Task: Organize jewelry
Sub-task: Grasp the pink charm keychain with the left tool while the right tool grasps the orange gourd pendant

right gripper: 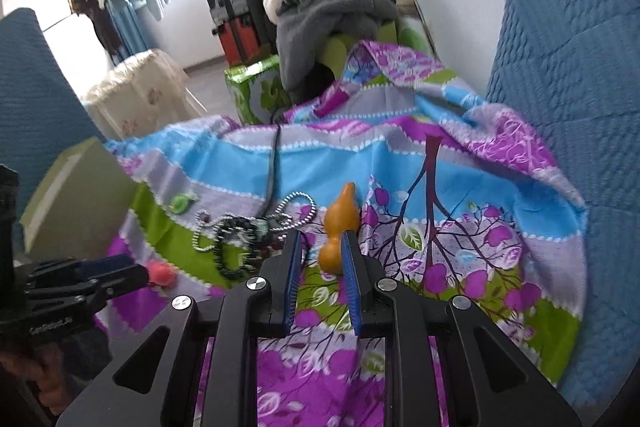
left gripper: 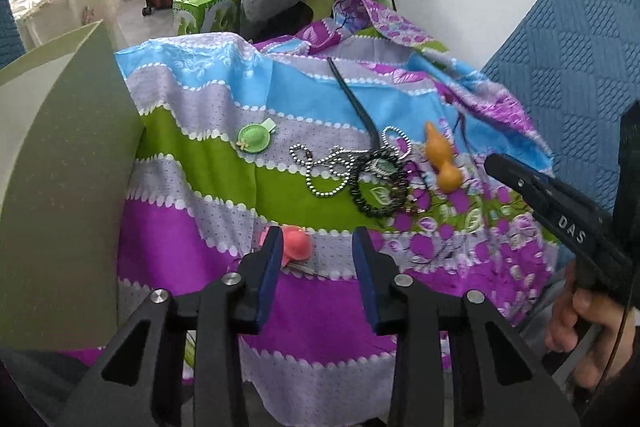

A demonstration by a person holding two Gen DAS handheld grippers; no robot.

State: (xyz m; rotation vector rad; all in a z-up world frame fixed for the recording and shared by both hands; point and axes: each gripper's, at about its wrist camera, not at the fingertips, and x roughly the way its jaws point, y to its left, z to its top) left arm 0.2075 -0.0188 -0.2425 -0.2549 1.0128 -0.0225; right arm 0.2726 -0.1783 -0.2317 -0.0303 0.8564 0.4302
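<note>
Purple, blue, green and grey bands cover a patterned cloth [left gripper: 224, 183] spread over a surface, and the jewelry lies scattered on it. Near the middle sits a tangle: a silver ball-chain necklace [left gripper: 320, 167] looped in curls, touching a dark beaded bracelet [left gripper: 374, 203] that forms a rough ring, with a small pale pendant [left gripper: 384, 167] at the top of it. A thin black cord [left gripper: 352, 95] runs away from the tangle toward the far edge of the cloth. Just to the right of the tangle lies an orange gourd-shaped piece [left gripper: 440, 159], narrow end pointing away. To the left, apart from the rest, is a small green hat-shaped hair clip [left gripper: 254, 137]. Nearer the camera lies a pink rounded hair clip [left gripper: 296, 245].

The left gripper [left gripper: 316, 267] has its blue-padded jaws parted, nothing pressed between them; the pink clip shows just beside its left finger. The right gripper [right gripper: 320, 267] has jaws set narrowly apart and empty, with the wide end of the gourd seen just beyond its tips. A hand [left gripper: 588, 331] holds the right gripper's handle. A pale green box [left gripper: 60, 187] stands at the cloth's left edge.
</note>
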